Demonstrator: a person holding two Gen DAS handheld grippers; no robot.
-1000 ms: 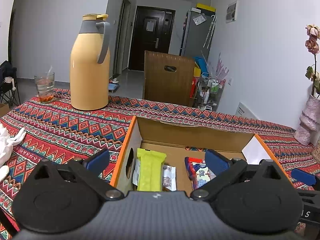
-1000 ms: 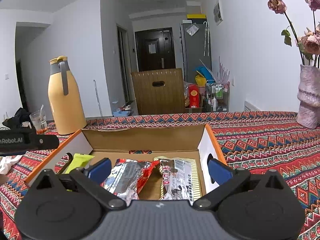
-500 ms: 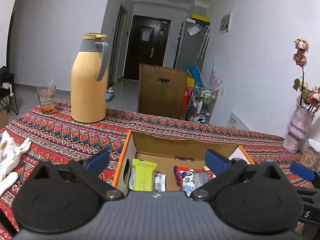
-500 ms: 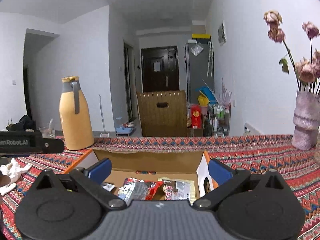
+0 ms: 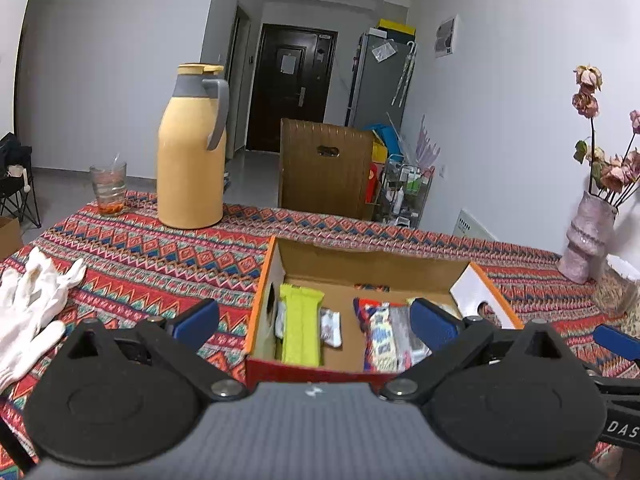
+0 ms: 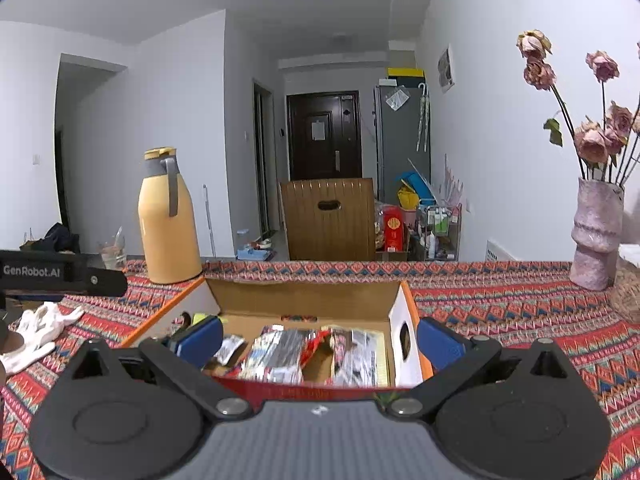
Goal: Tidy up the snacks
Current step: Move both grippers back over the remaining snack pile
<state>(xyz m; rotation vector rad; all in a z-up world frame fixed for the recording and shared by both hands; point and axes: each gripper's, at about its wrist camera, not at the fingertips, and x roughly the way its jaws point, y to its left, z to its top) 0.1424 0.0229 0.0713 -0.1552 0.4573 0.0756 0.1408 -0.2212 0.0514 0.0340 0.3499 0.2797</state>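
Note:
An open cardboard box (image 5: 372,262) with orange edges sits on the patterned tablecloth; it also shows in the right wrist view (image 6: 304,296). Inside lie a lime-green bar (image 5: 300,328), a small white packet (image 5: 332,326), a red-and-blue packet (image 5: 382,338), and in the right wrist view silver-red packets (image 6: 280,354) and a flat pale packet (image 6: 358,356). My left gripper (image 5: 316,322) is open and empty, held above the box's near wall. My right gripper (image 6: 320,340) is open and empty, also just short of the box.
A tall yellow thermos (image 5: 192,152) and a glass (image 5: 108,190) stand at the far left. White gloves (image 5: 28,308) lie at the left edge. A pink vase with dried roses (image 5: 586,240) stands at the right. A wooden chair (image 5: 326,174) is behind the table.
Both grippers have pulled back and risen from the box, which now looks smaller and farther. Both stay open and empty.

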